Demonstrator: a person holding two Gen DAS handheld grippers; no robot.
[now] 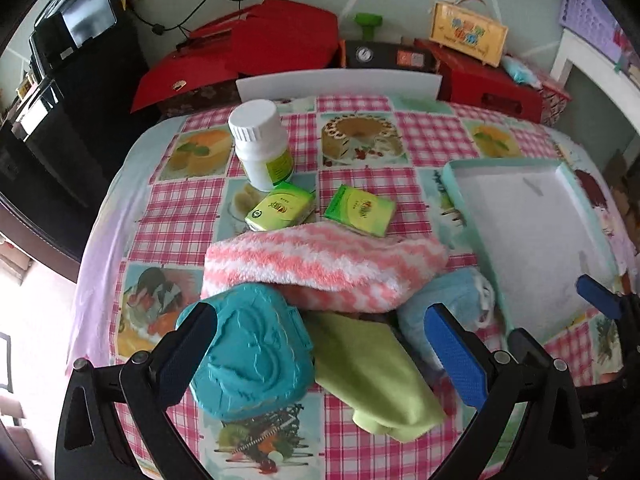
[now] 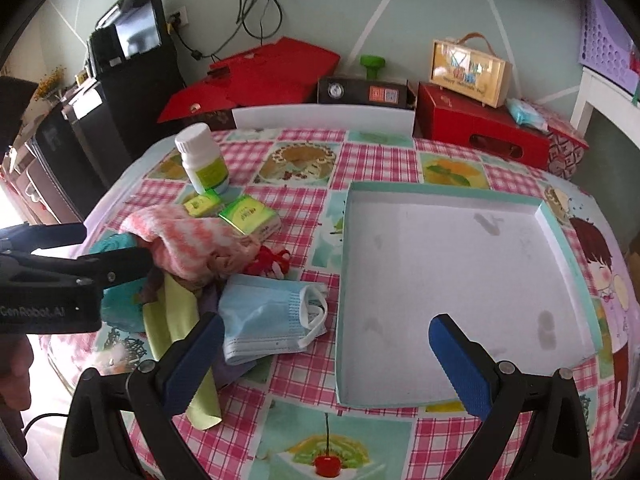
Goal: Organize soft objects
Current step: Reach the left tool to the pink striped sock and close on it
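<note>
Our left tool [image 1: 320, 344] gapes wide over the teal heart box [image 1: 250, 354] and green cloth [image 1: 376, 376], gripping nothing. Our right tool [image 2: 326, 356] spreads wide, empty, between the blue mask [image 2: 264, 320] and white tray [image 2: 460, 280] on the worktop [image 2: 304, 384].

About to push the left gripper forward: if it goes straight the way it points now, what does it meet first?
Most likely the green cloth, which lies between the open fingers of the left gripper, with the teal heart-shaped box beside its left finger. Beyond them lies the pink-and-white fuzzy cloth. Depth is unclear.
</note>
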